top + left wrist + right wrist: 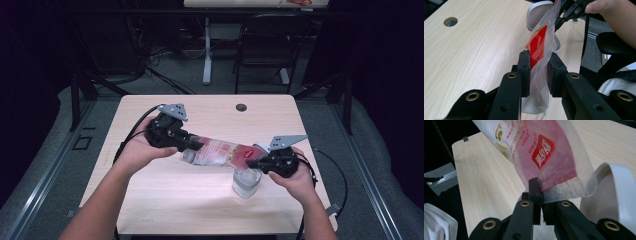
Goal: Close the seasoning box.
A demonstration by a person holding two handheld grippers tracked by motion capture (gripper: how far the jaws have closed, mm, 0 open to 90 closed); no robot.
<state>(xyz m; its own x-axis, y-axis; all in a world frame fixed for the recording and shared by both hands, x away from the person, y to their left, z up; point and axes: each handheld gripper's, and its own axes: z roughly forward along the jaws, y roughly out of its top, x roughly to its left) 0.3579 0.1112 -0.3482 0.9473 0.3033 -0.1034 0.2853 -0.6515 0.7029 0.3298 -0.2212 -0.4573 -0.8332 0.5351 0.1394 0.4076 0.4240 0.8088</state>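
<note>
A clear plastic bag (pixel 218 152) with red print and white powder inside hangs lengthwise between my two grippers above the table. My left gripper (pixel 192 145) is shut on the bag's left end; in the left gripper view the bag (pixel 539 53) is pinched between the two black pads (pixel 524 65). My right gripper (pixel 252 163) is shut on the other end, where its jaws clamp the edge of the bag (pixel 544 152) in the right gripper view. A white cup (pixel 246 183) stands on the table just below the right end of the bag; its rim (pixel 617 187) is close beside my right gripper.
The light wooden table (pixel 165 195) has a round cable hole (pixel 241 107) near its far edge. A black chair (pixel 267 45) and a table leg stand on the floor beyond. Cables trail off both grippers to the table's sides.
</note>
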